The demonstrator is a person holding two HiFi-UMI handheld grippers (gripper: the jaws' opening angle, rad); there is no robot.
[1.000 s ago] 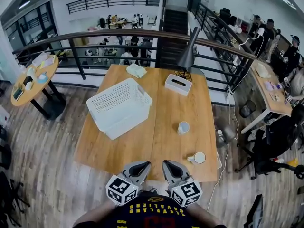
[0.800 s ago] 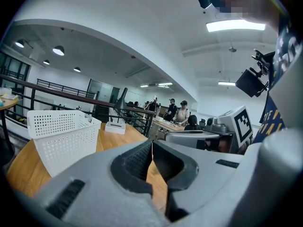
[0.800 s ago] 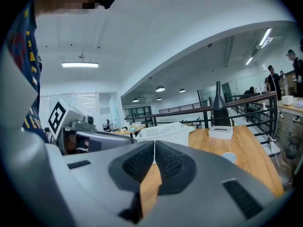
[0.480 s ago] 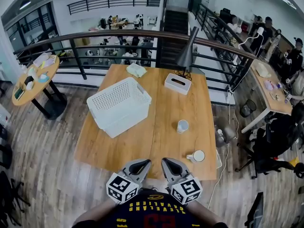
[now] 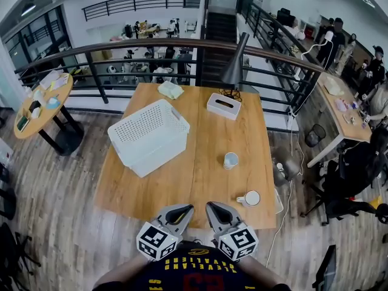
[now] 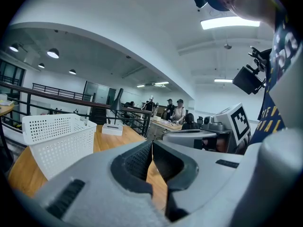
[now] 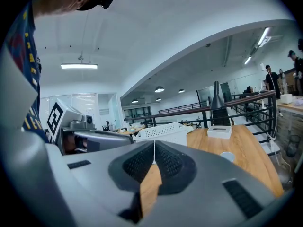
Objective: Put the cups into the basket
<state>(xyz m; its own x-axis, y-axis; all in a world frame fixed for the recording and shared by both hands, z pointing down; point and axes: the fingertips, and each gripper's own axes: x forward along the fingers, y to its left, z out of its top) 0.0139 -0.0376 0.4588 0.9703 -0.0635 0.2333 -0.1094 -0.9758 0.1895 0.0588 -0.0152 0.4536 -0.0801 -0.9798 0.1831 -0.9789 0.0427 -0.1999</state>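
Task not started by the look of it: both cups stand on the table (image 5: 200,180) and the basket (image 5: 153,157) is empty, so the step in hand reads as the pre-reach, choosing the first cup. Left gripper (image 5: 176,211) and right gripper (image 5: 216,211) sit side by side at the table's near edge, close to the person's body, both pointing forward over the wood. Left gripper: jaws pressed together, pads meeting, nothing between them, touching nothing. Right gripper: same, closed tip to tip, empty, only bare tabletop past the jaws. Mug (image 5: 251,198) is near, just ahead and to the right of the right gripper, handle on the side facing that gripper. Cup (image 5: 231,160) is further ahead of the right gripper, a little right, well apart from both grippers. Basket lies ahead and left of the left gripper, well apart, set at an angle to the table edge. Tissue box (image 5: 224,106) is far ahead, not in the way. Next move, my guess: the right gripper must spread its jaws first, then go forward-right to the mug, take the wall or rim, and carry it left-forward to the basket. Risk: arriving with closed tips could shove the mug, which stands close to the near right corner.
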